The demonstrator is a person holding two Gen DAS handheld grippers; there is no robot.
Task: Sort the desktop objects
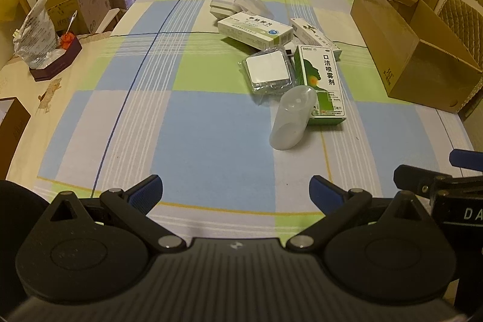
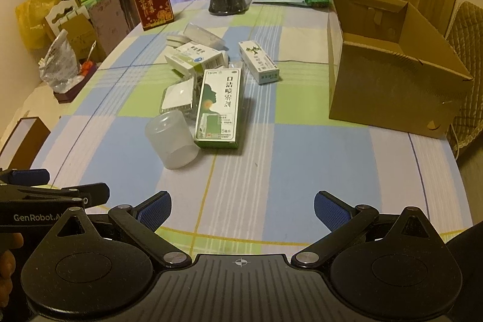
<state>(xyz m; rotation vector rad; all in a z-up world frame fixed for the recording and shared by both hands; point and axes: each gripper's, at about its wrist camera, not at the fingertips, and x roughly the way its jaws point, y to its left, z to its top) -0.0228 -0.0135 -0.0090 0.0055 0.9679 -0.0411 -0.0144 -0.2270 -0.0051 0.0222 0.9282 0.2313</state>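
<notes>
You have not started sorting: both your left gripper (image 1: 235,189) and right gripper (image 2: 243,205) hover with fingers spread wide and empty. The medicine boxes (image 2: 219,107), clear cup (image 2: 172,141) and packets still lie jumbled mid-table (image 2: 302,171), left of the open cardboard box (image 2: 392,86).

Med boxes (image 2: 218,107) clustered mid-table (image 2: 302,171), carton (image 2: 389,86) to right (cup (image 2: 172,141) nearest).

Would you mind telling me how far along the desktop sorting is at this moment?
Nothing looks sorted yet. The left gripper and right gripper are open and empty. The green spray box, translucent cup and other medicine boxes lie on the tablecloth beside the open cardboard box.
</notes>
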